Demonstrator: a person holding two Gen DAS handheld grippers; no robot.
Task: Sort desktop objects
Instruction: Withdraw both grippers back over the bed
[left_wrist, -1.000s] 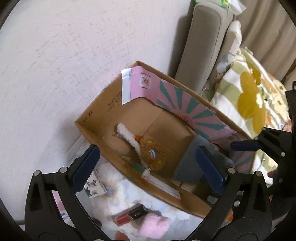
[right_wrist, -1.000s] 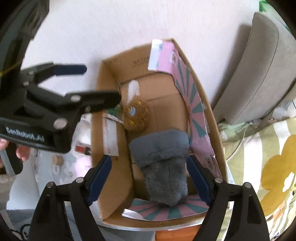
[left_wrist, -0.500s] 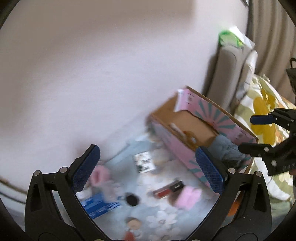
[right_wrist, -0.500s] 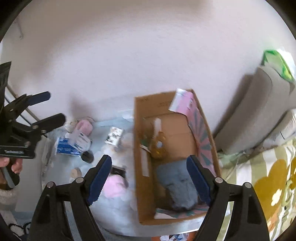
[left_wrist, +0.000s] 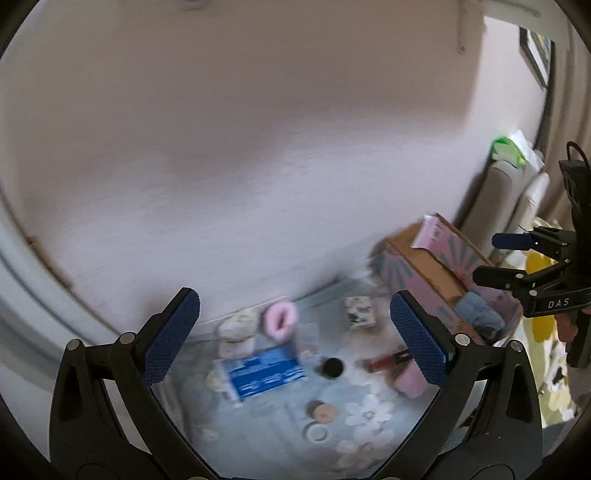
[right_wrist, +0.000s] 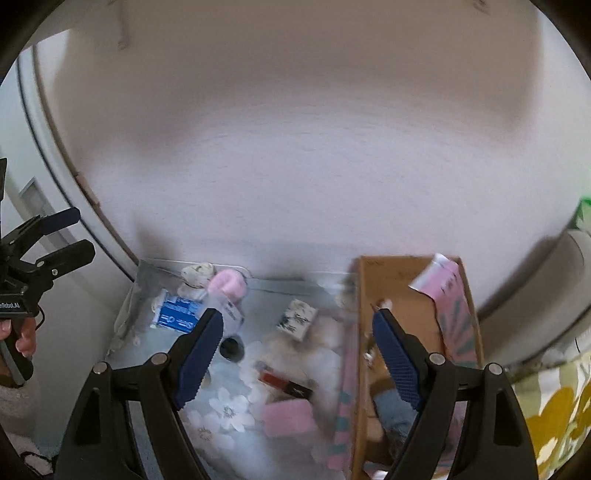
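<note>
Both views are blurred. My left gripper (left_wrist: 295, 332) hangs open and empty high above the floral-cloth table (left_wrist: 369, 410), over a blue box (left_wrist: 266, 371), a pink fluffy ring (left_wrist: 281, 319) and a black round cap (left_wrist: 331, 367). My right gripper (right_wrist: 299, 339) is open and empty too, above the table's right half and the left wall of the cardboard box (right_wrist: 406, 295). A grey plush piece (right_wrist: 395, 410) lies inside that box. Loose on the cloth are a small patterned box (right_wrist: 297, 319), a red lipstick tube (right_wrist: 282, 382) and a pink block (right_wrist: 290, 417).
A pale wall rises right behind the table. A grey cushion (left_wrist: 498, 192) and a yellow-flowered bed cover (right_wrist: 554, 406) lie right of the box. A wooden lid (left_wrist: 322, 410) and a tape ring (left_wrist: 316, 431) sit near the front. The other gripper shows at each view's edge.
Both grippers have risen and pulled back from the cardboard box, and the left one has swung left over the table. The grey plush stays in the box. Both stay open.
</note>
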